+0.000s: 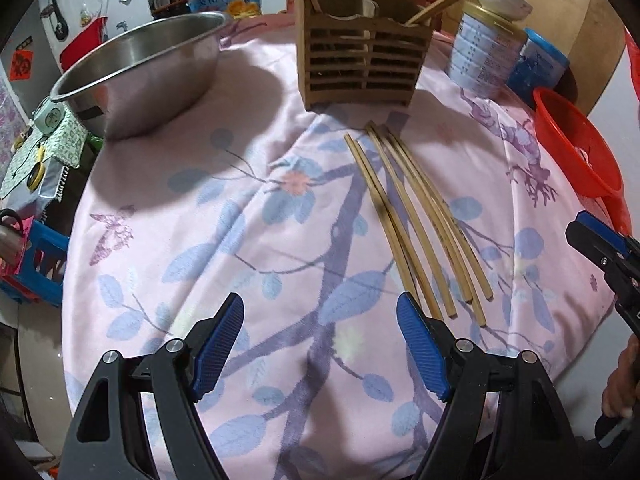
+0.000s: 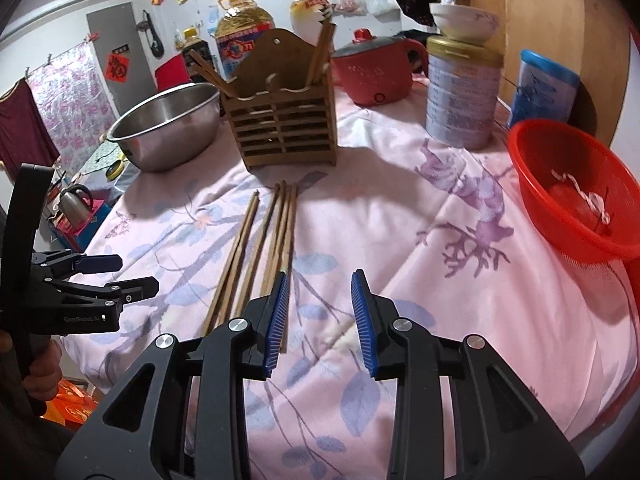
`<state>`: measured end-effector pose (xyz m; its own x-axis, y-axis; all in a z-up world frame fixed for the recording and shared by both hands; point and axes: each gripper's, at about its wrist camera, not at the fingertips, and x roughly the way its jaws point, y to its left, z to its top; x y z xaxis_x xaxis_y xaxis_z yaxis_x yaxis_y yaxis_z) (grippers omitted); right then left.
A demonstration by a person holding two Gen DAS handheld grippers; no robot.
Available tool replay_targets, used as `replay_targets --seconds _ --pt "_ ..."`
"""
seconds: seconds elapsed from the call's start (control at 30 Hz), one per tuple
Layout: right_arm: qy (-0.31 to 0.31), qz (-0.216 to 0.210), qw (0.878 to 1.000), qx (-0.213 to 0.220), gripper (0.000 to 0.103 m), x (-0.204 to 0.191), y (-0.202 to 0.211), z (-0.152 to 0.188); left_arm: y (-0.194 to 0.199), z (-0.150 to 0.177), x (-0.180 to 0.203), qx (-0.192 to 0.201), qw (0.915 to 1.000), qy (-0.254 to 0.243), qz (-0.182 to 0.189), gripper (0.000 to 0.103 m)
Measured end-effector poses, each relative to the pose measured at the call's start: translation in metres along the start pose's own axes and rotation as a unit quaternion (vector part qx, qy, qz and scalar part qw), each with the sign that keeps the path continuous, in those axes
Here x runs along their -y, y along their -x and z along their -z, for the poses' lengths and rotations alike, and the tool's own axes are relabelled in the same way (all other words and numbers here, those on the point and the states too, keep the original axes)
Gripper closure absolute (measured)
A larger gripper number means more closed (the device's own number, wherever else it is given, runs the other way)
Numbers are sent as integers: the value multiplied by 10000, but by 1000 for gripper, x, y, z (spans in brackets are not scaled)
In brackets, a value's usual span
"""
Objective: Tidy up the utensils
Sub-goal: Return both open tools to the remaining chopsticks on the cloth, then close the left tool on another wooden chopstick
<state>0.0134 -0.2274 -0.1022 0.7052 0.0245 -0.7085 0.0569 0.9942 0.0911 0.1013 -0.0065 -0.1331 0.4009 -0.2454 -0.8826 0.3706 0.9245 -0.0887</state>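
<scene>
The near part of the worktop (image 2: 420,240) is bare cloth, giving open passage from the front edge up to the loose chopsticks (image 1: 416,224). Behind them the wooden holder (image 1: 360,64) blocks the middle. The steel bowl (image 1: 140,68) closes the left side, while the tin (image 2: 460,96) and red basket (image 2: 572,196) crowd the right. Between holder and tin lies a clear strip of cloth.

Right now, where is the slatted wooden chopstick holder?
The slatted wooden chopstick holder stands upright at the table's far side, between the steel bowl and the red pot.
</scene>
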Motion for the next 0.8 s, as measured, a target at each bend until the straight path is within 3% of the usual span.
replay_targets --seconds 0.3,0.53,0.67,0.8 --pt "-26 298 9994 -197 66 12 3 12 -25 8 28 -245 9979 -550 240 25" --pt "53 584 9980 -255 66 19 9 15 -44 11 31 -379 9966 -550 480 25" --pt "147 668 9974 -222 66 17 12 14 -48 9 29 -248 9978 -584 214 23" --pt "187 660 9975 -153 64 14 13 11 -49 4 4 -188 9996 -209 -14 22"
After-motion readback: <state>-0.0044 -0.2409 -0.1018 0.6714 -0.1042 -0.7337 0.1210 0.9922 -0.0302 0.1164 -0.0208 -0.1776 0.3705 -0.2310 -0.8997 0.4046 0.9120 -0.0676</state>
